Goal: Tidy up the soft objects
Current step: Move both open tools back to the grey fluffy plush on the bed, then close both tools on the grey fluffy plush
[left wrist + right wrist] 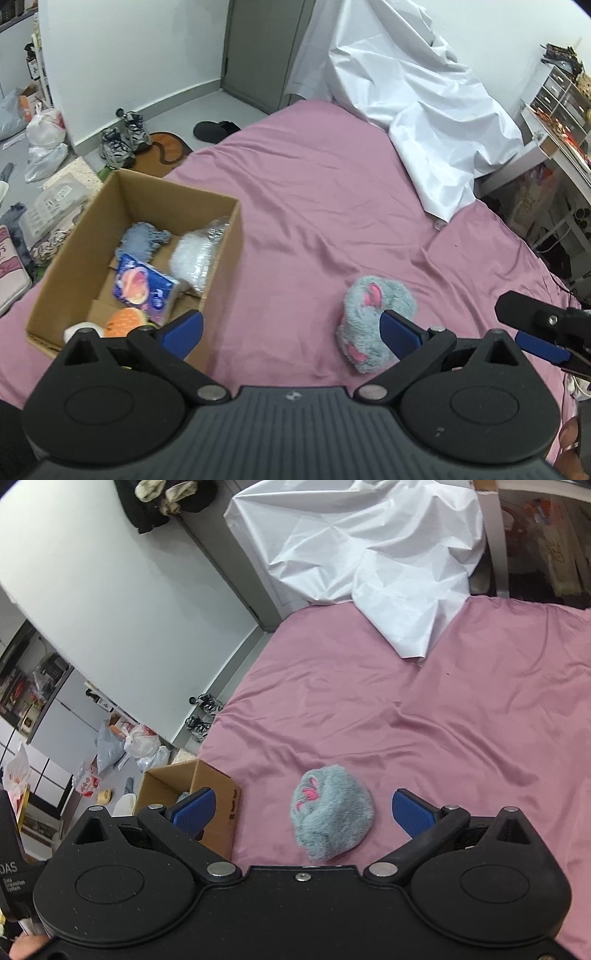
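A grey fluffy plush with pink marks (376, 310) lies on the pink bedsheet (314, 221); it also shows in the right wrist view (330, 816). My right gripper (303, 812) is open and empty, with the plush between its blue pads and slightly ahead. My left gripper (291, 328) is open and empty, its left pad over the near corner of a cardboard box (218, 266). The box holds a blue-grey plush (142, 240), a bubble-wrap bundle (195, 254), a tissue pack (142, 288) and an orange item (125, 321).
A crumpled white sheet (417, 110) covers the far side of the bed. On the floor to the left are sneakers (122, 140), plastic bags (44, 133) and packages. A desk with clutter (554, 129) stands at right. The right gripper's tip (535, 328) shows in the left wrist view.
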Available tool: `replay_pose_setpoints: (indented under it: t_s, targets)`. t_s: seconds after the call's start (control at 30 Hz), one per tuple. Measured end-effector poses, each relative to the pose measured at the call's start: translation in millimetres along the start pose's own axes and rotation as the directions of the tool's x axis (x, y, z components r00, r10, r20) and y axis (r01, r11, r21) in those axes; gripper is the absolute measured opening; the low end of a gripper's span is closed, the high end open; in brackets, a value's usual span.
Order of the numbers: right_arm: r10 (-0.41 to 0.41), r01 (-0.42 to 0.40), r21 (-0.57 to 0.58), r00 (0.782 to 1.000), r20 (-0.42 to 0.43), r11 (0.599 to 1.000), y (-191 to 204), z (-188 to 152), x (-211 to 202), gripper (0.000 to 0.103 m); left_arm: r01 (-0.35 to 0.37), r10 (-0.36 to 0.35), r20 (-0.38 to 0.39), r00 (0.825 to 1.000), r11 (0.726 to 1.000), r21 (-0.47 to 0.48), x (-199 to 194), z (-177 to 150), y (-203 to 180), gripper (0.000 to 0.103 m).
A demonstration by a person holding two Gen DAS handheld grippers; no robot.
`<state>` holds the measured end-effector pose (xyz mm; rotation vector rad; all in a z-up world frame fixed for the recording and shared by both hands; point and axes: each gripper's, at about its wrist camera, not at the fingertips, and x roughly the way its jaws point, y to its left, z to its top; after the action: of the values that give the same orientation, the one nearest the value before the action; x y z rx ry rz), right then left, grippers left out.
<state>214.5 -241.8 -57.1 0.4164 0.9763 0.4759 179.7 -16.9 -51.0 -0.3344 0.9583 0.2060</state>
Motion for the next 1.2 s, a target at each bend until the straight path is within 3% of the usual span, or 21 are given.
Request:
replay_pose_setpoints:
  t_s: [0.2, 0.3, 0.67, 0.87, 1.2]
  targets:
    - [-0.001, 0.001, 0.055, 1.0, 0.003, 0.999, -13.3, 4.1, 3.7, 0.102, 0.036, -0.036, -0.012, 0.999, 0.999, -0.003, 14.4, -1.5, -12.3, 0.099]
    - [-0.014, 0.015, 0.071, 1.0, -0.012, 0.997, -20.4, 4.6, 10.0, 0.1, 0.049, -0.05, -0.029, 0.998, 0.999, -0.011, 23.4, -1.7, -17.3, 0.092]
    - [-0.03, 0.043, 0.128, 0.995, -0.1, 0.991, -34.0, 2.1, 44.1, 0.07, 0.086, -0.099, -0.099, 0.99, 0.988, -0.125, 69.7, -5.2, -18.1, 0.062]
    - [-0.04, 0.061, 0.157, 0.99, -0.136, 0.986, -39.6, 4.4, 64.1, 0.067, 0.098, -0.121, -0.106, 0.987, 0.974, -0.205, 89.3, -6.1, -14.5, 0.052]
    - [-0.045, 0.088, 0.223, 0.98, -0.191, 0.971, -52.8, 9.1, 99.5, 0.062, 0.106, -0.151, -0.145, 0.978, 0.954, -0.281, 119.3, -7.8, -15.3, 0.049]
